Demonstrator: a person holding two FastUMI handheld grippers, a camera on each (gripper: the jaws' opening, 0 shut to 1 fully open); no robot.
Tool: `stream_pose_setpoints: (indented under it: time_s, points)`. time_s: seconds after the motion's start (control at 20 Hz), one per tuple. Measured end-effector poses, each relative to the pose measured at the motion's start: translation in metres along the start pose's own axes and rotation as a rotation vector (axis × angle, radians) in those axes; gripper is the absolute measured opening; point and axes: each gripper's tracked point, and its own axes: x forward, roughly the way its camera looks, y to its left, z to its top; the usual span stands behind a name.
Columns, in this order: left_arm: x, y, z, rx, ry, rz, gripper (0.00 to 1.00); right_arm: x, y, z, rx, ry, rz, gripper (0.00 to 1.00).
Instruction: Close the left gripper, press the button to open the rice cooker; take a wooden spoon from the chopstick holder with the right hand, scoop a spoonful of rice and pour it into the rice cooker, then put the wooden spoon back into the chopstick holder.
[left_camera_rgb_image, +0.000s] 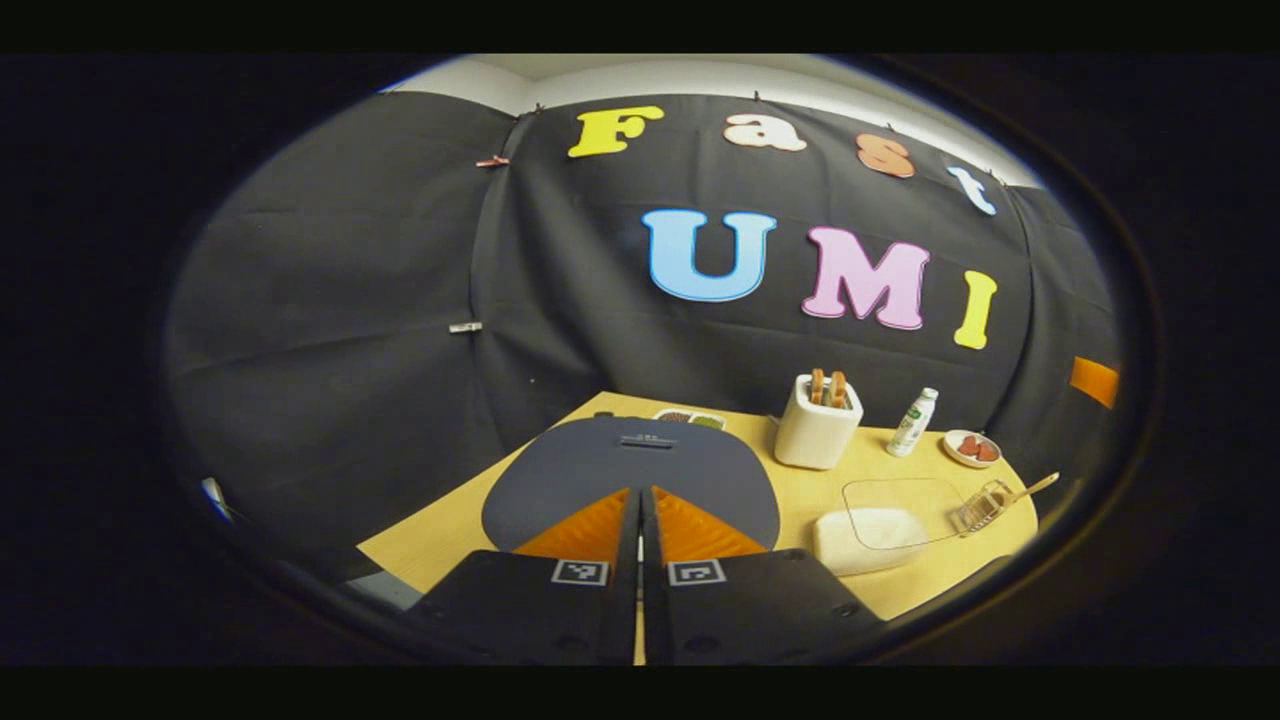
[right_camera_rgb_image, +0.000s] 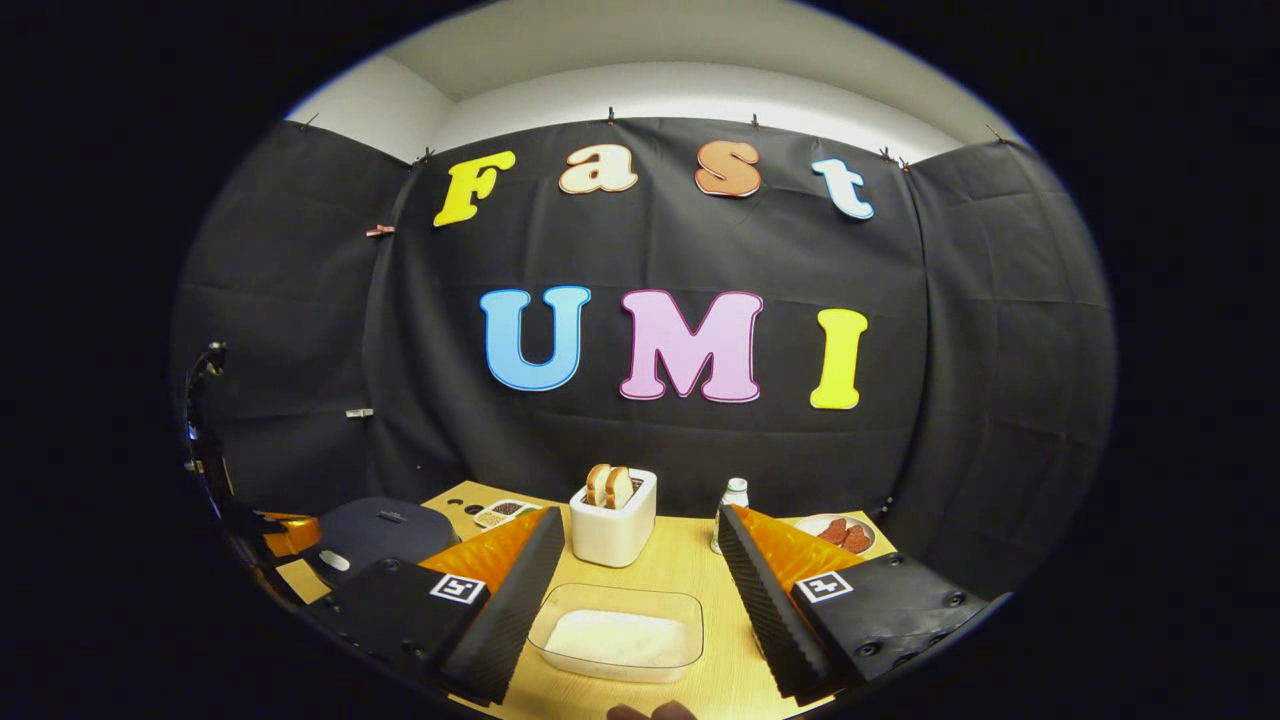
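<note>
The dark rice cooker (left_camera_rgb_image: 600, 480) sits with its lid down right ahead of my left gripper (left_camera_rgb_image: 640, 492), whose fingers are pressed together with nothing between them. Its lid button (left_camera_rgb_image: 647, 441) lies just beyond the fingertips. At the table's right edge a wire chopstick holder (left_camera_rgb_image: 978, 508) carries a wooden spoon (left_camera_rgb_image: 1035, 487). A clear box of white rice (right_camera_rgb_image: 620, 632) rests between the spread fingers of my right gripper (right_camera_rgb_image: 640, 590), which is open and holds nothing. The rice cooker (right_camera_rgb_image: 375, 530) is to the left in the right gripper view, with part of the left gripper (right_camera_rgb_image: 288, 535) beside it.
A white toaster (left_camera_rgb_image: 818, 428) with two bread slices stands at the back of the wooden table (left_camera_rgb_image: 450, 525). A small bottle (left_camera_rgb_image: 913, 422) and a plate of red pieces (left_camera_rgb_image: 972, 448) lie to its right. A small tray of grains (right_camera_rgb_image: 505, 513) sits behind the cooker.
</note>
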Motion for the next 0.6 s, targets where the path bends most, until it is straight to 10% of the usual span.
stream_pose_setpoints:
  time_s: [0.6]
  points:
    - [0.014, 0.003, -0.044, -0.004, 0.105, -0.018, 0.1, 0.0, -0.002, -0.004, -0.007, 0.01, -0.023, 0.96]
